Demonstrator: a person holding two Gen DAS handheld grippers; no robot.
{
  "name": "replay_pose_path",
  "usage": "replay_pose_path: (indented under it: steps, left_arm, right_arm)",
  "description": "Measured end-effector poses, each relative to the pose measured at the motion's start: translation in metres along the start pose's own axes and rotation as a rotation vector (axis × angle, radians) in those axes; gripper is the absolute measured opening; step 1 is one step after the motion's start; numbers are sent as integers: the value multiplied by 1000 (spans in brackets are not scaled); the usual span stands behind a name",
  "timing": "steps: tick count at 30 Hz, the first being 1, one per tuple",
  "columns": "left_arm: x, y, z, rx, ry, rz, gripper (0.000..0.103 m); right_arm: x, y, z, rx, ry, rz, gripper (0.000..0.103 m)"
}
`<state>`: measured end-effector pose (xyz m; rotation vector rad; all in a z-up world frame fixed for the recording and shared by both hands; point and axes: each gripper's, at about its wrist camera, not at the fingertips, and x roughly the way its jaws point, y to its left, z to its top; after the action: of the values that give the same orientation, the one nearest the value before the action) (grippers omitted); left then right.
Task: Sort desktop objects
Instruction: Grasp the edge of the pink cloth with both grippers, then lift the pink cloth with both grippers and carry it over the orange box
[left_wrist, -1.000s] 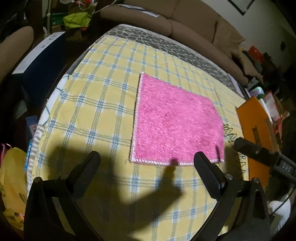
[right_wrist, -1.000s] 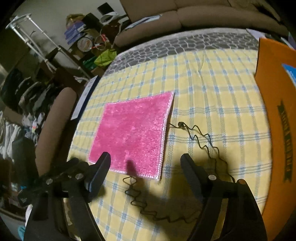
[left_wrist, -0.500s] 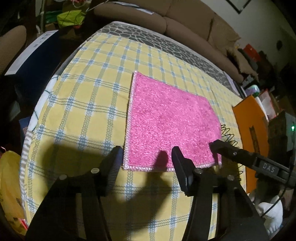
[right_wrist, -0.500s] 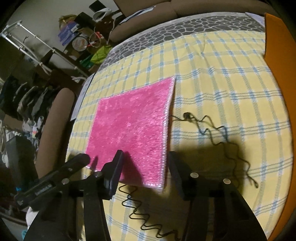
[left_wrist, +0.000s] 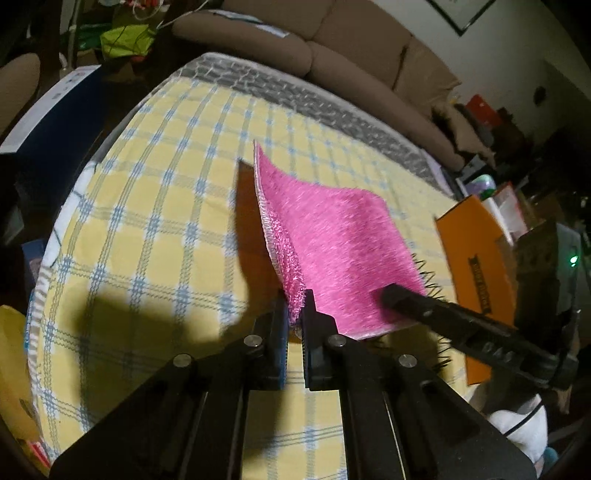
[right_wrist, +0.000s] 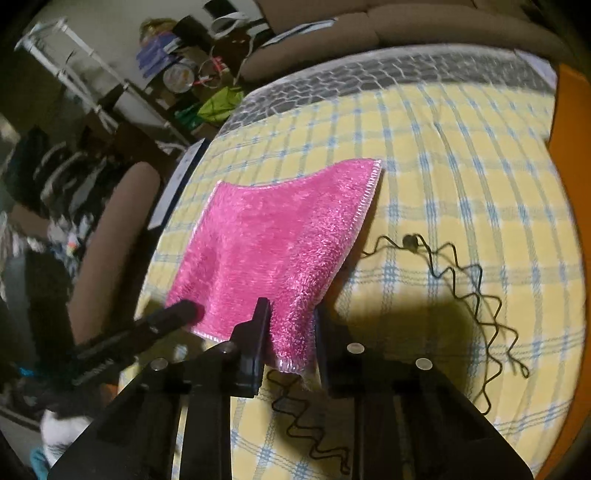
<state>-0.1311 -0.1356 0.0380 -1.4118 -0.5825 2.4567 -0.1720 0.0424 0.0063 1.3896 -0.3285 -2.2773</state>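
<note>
A pink fluffy cloth (left_wrist: 340, 240) lies partly lifted over the yellow checked tablecloth (left_wrist: 159, 229). My left gripper (left_wrist: 295, 314) is shut on the cloth's near left corner and holds that edge raised. My right gripper (right_wrist: 291, 325) is shut on the near right corner of the cloth (right_wrist: 273, 240), also lifted off the table. The right gripper's finger (left_wrist: 443, 310) shows in the left wrist view, and the left gripper's finger (right_wrist: 162, 317) in the right wrist view. The far edge of the cloth still rests on the tablecloth.
A black wavy cord (right_wrist: 454, 273) lies on the tablecloth right of the cloth and runs under it. An orange box (left_wrist: 476, 273) stands at the table's right edge. A brown sofa (left_wrist: 351, 44) is behind the table; clutter and a chair (right_wrist: 114, 236) stand to the left.
Both grippers closed from wide open onto the cloth's near corners. The near edge of the cloth has risen off the table; before it lay flat.
</note>
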Motion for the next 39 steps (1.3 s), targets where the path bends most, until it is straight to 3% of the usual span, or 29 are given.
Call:
replay_pose_path:
  steps: [9, 12, 19, 24, 30, 39]
  left_arm:
    - [-30, -13, 9, -20, -75, -97, 6]
    - [-41, -21, 10, -13, -104, -166, 6]
    - [-71, -54, 8, 68, -180, -227, 5]
    - [-68, -85, 7, 113, -179, -249, 5]
    - [-50, -145, 2, 172, -161, -291, 5]
    - [-12, -248, -11, 276, -99, -345, 6]
  right_arm:
    - [-28, 5, 6, -21, -73, 19, 19]
    - [-42, 4, 9, -22, -109, 31, 18]
    - [-85, 7, 14, -46, -224, 83, 16]
    - [-122, -1, 14, -50, -287, 89, 16]
    - [-164, -38, 8, -9, -349, 72, 16]
    - [-236, -129, -13, 144, -473, 24, 16]
